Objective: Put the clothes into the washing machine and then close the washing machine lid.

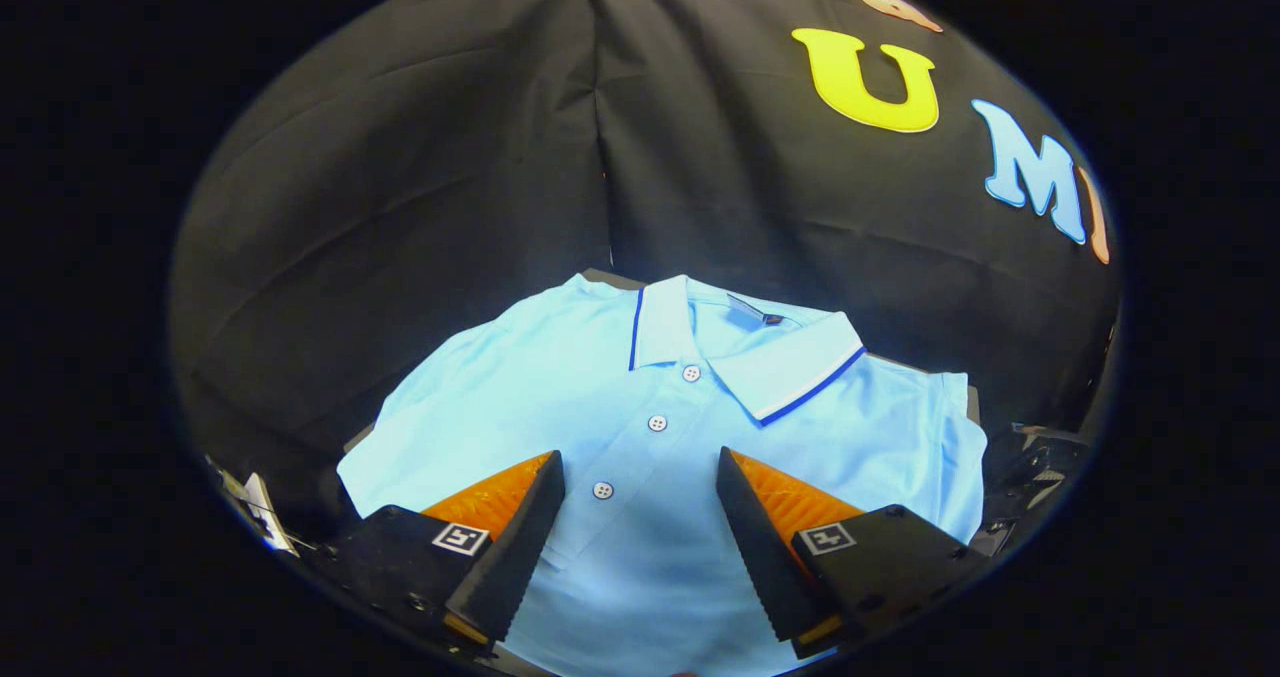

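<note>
My tool (640,482) is spread wide, gripping nothing; the light blue polo shirt (680,437) lies flat just under and ahead of it, the button placket running between my fingers (520,537) toward the collar (745,352) beyond them; its long axis runs straight away from me; I judge a plain drop onto the chest cloth comes next; black cloth walls the booth behind; what carries the shirt is mostly hidden.

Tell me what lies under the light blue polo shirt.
The light blue polo shirt lies spread flat, covering nearly all of its support; only a thin dark edge peeks out behind the collar. What that surface is cannot be told. The open gripper hovers over the button placket.
</note>
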The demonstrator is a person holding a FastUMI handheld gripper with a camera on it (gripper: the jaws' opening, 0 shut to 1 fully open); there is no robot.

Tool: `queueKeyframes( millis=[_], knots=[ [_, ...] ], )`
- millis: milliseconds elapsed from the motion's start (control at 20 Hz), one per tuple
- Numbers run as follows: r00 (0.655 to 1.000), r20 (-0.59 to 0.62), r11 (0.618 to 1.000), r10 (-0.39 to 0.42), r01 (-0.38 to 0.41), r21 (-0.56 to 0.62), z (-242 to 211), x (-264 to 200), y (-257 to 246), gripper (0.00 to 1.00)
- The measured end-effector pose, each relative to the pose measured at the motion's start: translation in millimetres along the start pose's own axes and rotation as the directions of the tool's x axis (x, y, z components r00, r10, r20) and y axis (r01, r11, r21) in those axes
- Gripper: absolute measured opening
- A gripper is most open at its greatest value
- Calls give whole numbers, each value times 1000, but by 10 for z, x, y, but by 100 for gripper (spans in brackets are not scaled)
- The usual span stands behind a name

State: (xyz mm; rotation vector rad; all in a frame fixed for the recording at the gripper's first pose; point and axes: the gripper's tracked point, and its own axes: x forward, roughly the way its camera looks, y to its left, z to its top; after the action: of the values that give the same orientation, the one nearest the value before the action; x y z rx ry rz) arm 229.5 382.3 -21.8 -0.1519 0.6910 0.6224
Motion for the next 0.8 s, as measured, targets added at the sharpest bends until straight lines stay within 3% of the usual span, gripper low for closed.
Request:
queueKeyframes(
  millis=[200, 550, 700, 800],
  knots=[
    [1000, -13, 999, 4, -5, -41, -27, 20, 24, 96],
    [1000, -28, 999, 12, -13, -43, -13, 5, 23, 66],
    [999, -6, 998, 41, -41, 41, -30, 27, 26, 18],
    [998, 13, 998, 54, -54, 14, 17, 46, 14, 18]
  ],
)
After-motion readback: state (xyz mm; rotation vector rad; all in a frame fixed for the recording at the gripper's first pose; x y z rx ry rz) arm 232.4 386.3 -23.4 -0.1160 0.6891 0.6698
